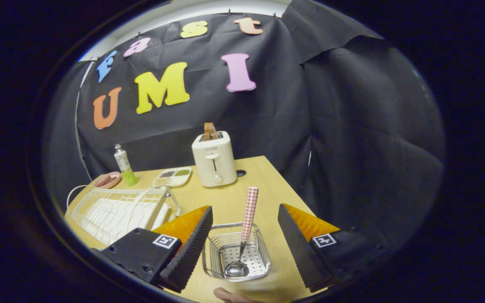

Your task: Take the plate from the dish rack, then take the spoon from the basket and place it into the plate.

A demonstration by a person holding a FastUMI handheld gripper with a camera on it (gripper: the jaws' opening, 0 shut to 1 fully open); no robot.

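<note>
- The gripper [244, 244] hangs over the near end of the table [267, 181], its two fingers spread wide apart and holding nothing.
- Between the fingers, low in the centre of the frame, sits the small wire basket [236, 252]. The spoon [244, 235] stands in it, bowl down on the perforated floor and checked handle leaning up toward the toaster [214, 162].
- The spoon is untouched: neither finger meets it or the basket.
- The white dish rack [120, 210] lies at lower left, beside the left finger. I can't make out a plate in it from here, and part of it is hidden behind the finger.
- At the very bottom edge, just below the basket, a curved pale shape shows. It might be the rim of the plate or part of a hand; I can't tell which.
- So whether the plate is already out of the rack is unclear to me. The spoon step looks like the one in hand, and it is all still to do: close on the handle, lift it out, lay it in the plate.
- Farther back stand a green-bottomed bottle [123, 170], a pink dish [107, 180] and a divided tray [173, 176], none of them part of the job.
</note>
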